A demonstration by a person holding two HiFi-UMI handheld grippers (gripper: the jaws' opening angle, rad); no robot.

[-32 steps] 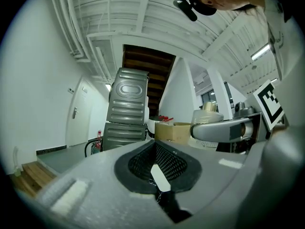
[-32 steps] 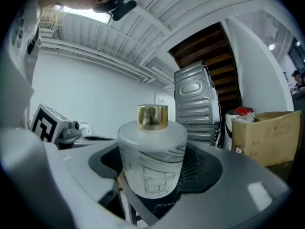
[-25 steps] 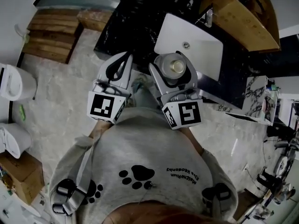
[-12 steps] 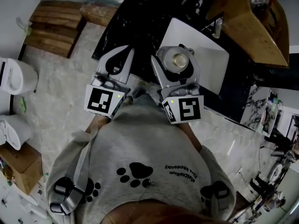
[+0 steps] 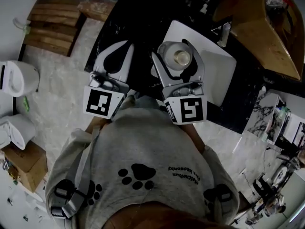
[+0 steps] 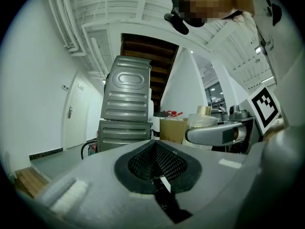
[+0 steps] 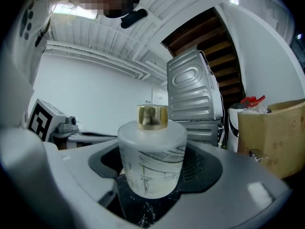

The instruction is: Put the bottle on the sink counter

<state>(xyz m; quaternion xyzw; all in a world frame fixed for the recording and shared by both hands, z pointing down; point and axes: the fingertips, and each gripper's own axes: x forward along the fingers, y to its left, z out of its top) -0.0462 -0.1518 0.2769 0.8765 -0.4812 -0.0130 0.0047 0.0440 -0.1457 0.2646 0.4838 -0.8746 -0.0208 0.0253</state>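
A frosted round bottle [image 5: 178, 57] with a gold cap stands upright between the fingers of my right gripper [image 5: 174, 51], which is shut on it. In the right gripper view the bottle [image 7: 152, 163] fills the gap between the pads. It hangs over the black marble sink counter [image 5: 138, 27], at the near left corner of the white basin [image 5: 217, 68]. My left gripper [image 5: 125, 46] is beside it to the left, over the counter's front edge, shut and empty; its pads meet in the left gripper view [image 6: 155, 144].
A faucet [image 5: 225, 32] stands behind the basin. A wooden cabinet [image 5: 262, 32] is at the upper right and wooden steps [image 5: 50, 25] at the upper left. White fixtures [image 5: 19, 78] and a cardboard box [image 5: 28, 163] lie on the floor at left.
Both grippers have moved forward together from over the floor to over the counter's front part, the bottle carried along in the right one. Neither gripper's jaws changed.
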